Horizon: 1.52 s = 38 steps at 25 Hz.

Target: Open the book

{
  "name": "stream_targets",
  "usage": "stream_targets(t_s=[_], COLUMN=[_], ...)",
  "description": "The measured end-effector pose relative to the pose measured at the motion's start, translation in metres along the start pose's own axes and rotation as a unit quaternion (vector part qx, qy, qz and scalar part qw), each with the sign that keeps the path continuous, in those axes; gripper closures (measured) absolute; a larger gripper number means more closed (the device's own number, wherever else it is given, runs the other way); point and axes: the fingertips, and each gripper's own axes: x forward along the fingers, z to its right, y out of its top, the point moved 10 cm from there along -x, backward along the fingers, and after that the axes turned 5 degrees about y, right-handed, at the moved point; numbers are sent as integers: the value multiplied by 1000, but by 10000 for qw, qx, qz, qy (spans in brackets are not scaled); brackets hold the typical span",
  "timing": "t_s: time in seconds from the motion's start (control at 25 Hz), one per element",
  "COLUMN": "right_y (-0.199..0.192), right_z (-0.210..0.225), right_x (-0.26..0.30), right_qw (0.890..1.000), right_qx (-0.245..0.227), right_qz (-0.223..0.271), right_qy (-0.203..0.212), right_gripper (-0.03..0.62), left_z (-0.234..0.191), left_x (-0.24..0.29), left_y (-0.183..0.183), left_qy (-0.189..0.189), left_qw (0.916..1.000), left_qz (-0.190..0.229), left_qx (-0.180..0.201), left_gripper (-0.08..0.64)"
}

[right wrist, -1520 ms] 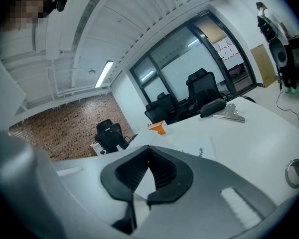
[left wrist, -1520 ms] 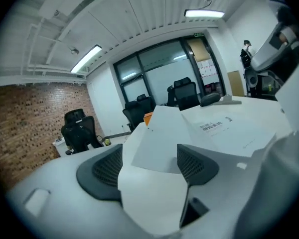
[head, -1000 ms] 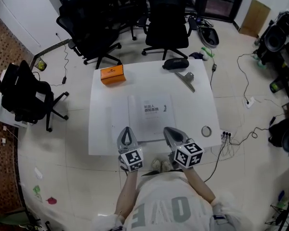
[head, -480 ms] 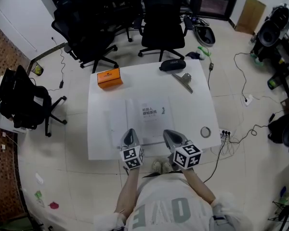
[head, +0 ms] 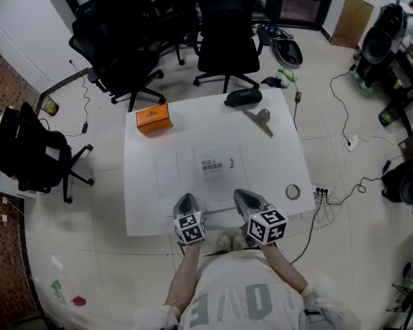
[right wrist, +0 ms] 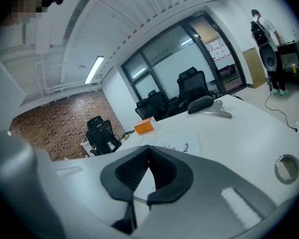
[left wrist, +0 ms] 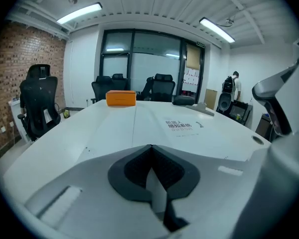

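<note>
A white book with dark print on its cover lies closed and flat in the middle of the white table. It also shows ahead in the left gripper view as the book and in the right gripper view as the book. My left gripper is shut and empty, low over the table's near edge, just short of the book's near left corner. The right gripper is shut and empty too, by the book's near right corner. Neither touches the book.
An orange box sits at the far left of the table, a black pouch and a metal clip at the far right, a tape roll at the near right. Black office chairs stand behind; cables lie on the floor at right.
My left gripper has sunk toward the table's near edge and rolled a little. The right gripper has stayed where it was. The book has not moved.
</note>
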Motion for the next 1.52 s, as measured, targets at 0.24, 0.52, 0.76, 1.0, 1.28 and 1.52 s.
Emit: stream_targets(t_s=[0.24,0.52,0.76,1.0,1.28,1.52], right_y=[-3,-9,-17,-10,65,90], right_z=[2,-10,-26,-34,-58,-74], right_x=[2,5,13,6,-39,-70], right_qw=[10000,9995,9944,9921,9798,9686], right_qx=[23,-149,-246,-377,-655,-1131], right_qz=[16,-117,-505,-248,1463,2036], right_qy=[-95,267,899,1170,1198,872], right_gripper=[589,589,588,589,589,589], left_z=[0,0,2,2,33,44], left_x=[4,4,1,-26,-139,-174], left_y=[-1,-1,-7,21,165,172], left_qy=[47,-57,-426,-620,-1040,-893], left_qw=[9999,10000,9974,9938,9413,9174], left_qz=[7,-3,313,919,3190,3794], left_qx=[88,66,496,70,366,806], left_gripper=[546,546,546,548,548,548])
